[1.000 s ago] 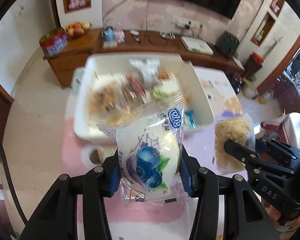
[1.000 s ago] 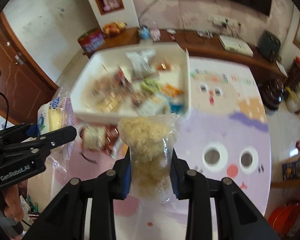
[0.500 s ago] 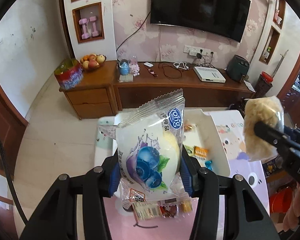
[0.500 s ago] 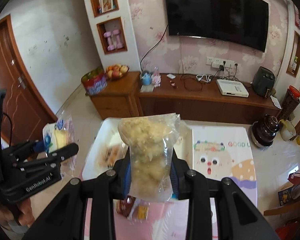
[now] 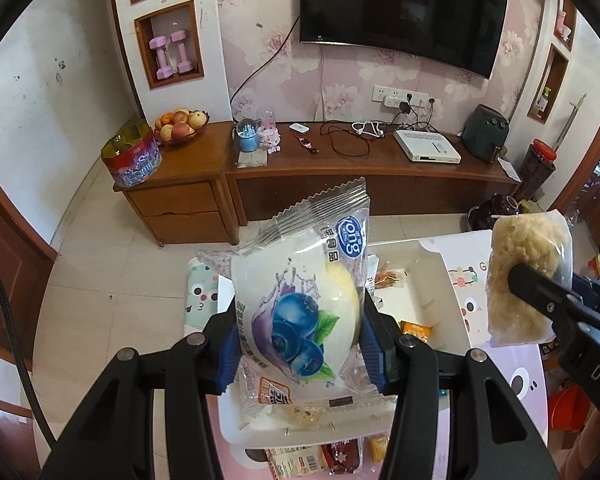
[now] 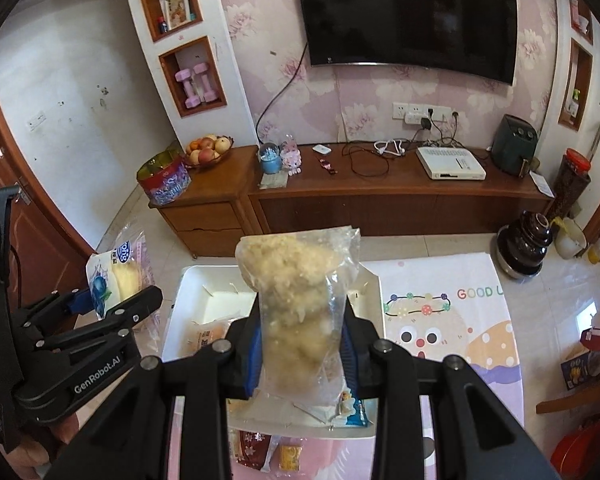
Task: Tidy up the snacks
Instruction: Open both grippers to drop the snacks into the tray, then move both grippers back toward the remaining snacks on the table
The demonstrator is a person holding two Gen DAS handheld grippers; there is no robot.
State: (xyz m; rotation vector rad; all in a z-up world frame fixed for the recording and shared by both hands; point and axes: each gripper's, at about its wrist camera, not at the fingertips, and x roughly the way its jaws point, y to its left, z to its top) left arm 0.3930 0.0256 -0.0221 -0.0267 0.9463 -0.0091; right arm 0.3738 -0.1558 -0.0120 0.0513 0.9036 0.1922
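Left gripper: fingers closed on the blueberry bun packet, blue pads pressing both sides of the wrapper. The packet stands upright at the centre of the left wrist view, held in the air above the white tray. In the right wrist view the same packet shows at the left edge, middle height.

Right gripper: fingers closed on a clear bag of shredded snack, which stands upright between the pads at the centre of that view, likewise above the tray. In the left wrist view this bag appears at the right edge, beside the tray's right wall.

The white tray lies on the tabletop, which carries a cartoon-printed cover. Inside the tray are several small packets, among them an orange one in the lower right of the left wrist view. More packets lie on the tabletop just outside the tray's near wall, at the bottom of the right wrist view.

A wooden sideboard and a wall-mounted television fill the upper part of both views.
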